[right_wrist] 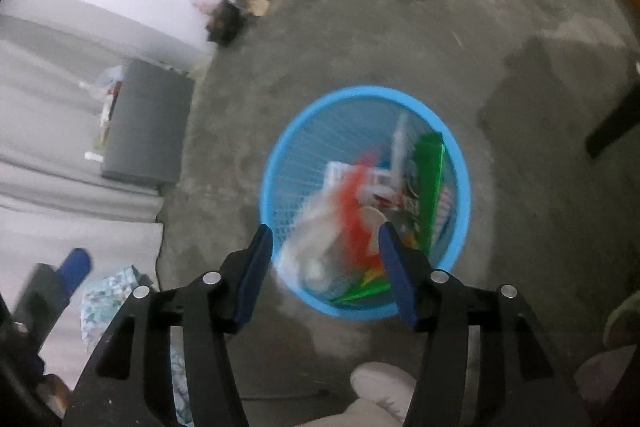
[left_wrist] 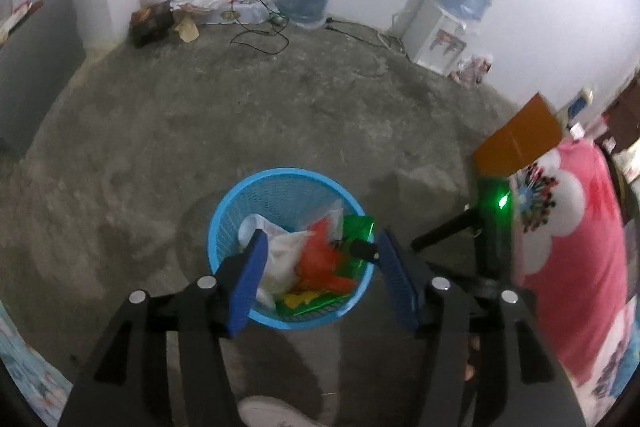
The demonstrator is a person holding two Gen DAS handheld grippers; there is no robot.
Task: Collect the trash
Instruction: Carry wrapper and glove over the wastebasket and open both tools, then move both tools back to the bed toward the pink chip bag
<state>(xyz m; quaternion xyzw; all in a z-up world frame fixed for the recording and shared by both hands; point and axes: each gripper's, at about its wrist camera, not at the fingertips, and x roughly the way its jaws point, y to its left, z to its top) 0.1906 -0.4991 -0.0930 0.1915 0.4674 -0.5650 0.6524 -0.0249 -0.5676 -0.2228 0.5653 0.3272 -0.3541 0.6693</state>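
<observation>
- Step in hand, by judgement: drop-off at blue basket, standing on bare concrete floor, with white bag, orange wrapper and green packet lying inside.
- Left gripper poised above basket, fingers spread wide, holding nothing.
- Right gripper likewise over basket's near rim, spread, empty; blurred contents below.
- Next, probably: swing away from basket toward clutter far beyond it, by the wall, keeping both tools spread for a fresh pick.
</observation>
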